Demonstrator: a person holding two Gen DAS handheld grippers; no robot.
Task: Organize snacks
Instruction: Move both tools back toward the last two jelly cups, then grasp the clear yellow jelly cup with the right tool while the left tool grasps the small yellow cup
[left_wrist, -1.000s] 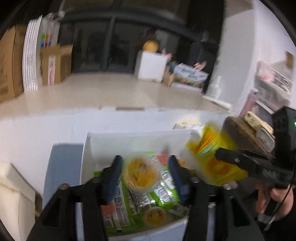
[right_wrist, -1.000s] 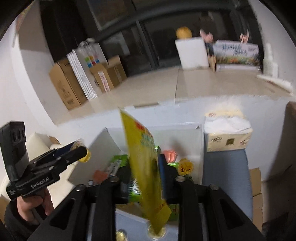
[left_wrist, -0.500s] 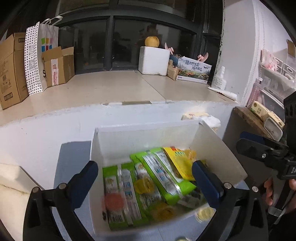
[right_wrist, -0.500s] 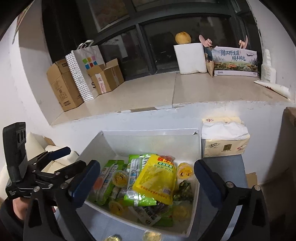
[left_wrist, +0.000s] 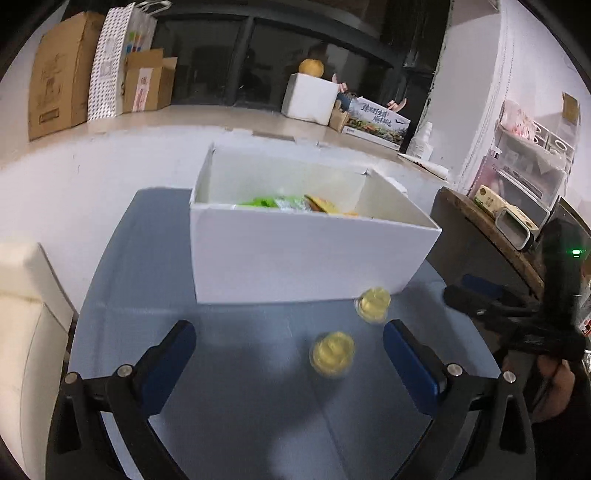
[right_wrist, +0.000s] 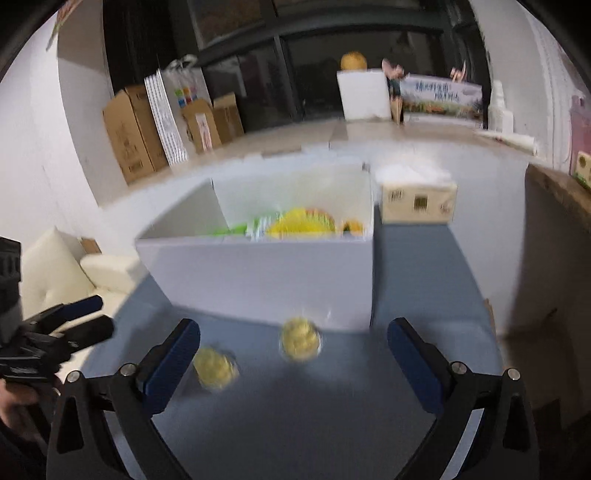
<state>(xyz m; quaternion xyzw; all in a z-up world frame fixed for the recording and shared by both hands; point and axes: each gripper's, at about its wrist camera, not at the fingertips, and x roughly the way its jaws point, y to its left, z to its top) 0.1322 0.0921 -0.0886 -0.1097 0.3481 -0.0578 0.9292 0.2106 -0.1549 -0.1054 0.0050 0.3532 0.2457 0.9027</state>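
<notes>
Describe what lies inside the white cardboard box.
Over the near wall of the white cardboard box, only the tops of green packets and a yellow packet show. That wall hides everything lower down.

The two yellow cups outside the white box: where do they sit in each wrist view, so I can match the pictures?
Left wrist: both cups on the blue table, right of centre; one close to the white box's front wall, the other nearer the camera.
Right wrist: one at centre before the box, the other lower left, by the left finger.
Shared landmark: the white box's front wall.
</notes>
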